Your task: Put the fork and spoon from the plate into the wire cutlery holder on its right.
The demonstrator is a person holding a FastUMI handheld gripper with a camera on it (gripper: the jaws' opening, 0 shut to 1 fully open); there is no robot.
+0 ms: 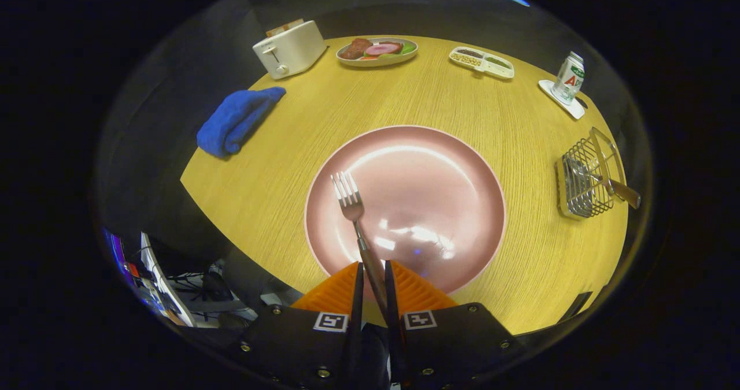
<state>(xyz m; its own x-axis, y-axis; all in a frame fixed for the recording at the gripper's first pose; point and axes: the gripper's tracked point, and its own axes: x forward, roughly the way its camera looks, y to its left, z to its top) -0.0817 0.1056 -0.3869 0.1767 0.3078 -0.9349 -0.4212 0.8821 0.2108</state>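
Your gripper point(371, 271) has its two fingers drawn close together with the handle of the fork point(355, 216) pinched between them; both fingers press on the handle just where it leaves the fingertips. From there the fork runs forward and slightly to the left, tines pointing away from you, lying over the near left part of the pink plate point(451, 164). The plate sits just ahead of your fingers on the wooden table point(289, 176), and its glossy bowl shows bright glare spots.

Off to the right of the plate, well apart from it, stands the wire cutlery holder point(584, 185) with a piece of cutlery point(618, 188) already in it, the handle sticking out toward the table's right edge; you cannot tell from here whether that is the spoon.

To the left of the plate, a folded blue cloth point(237, 121) lies near the table's edge. Beyond it, at the far left, sits a white toaster point(289, 49). At the far side of the table you see a dish of food point(377, 51), then a small divided tray point(481, 62), and further right a can point(568, 78) standing on a white coaster point(563, 102)
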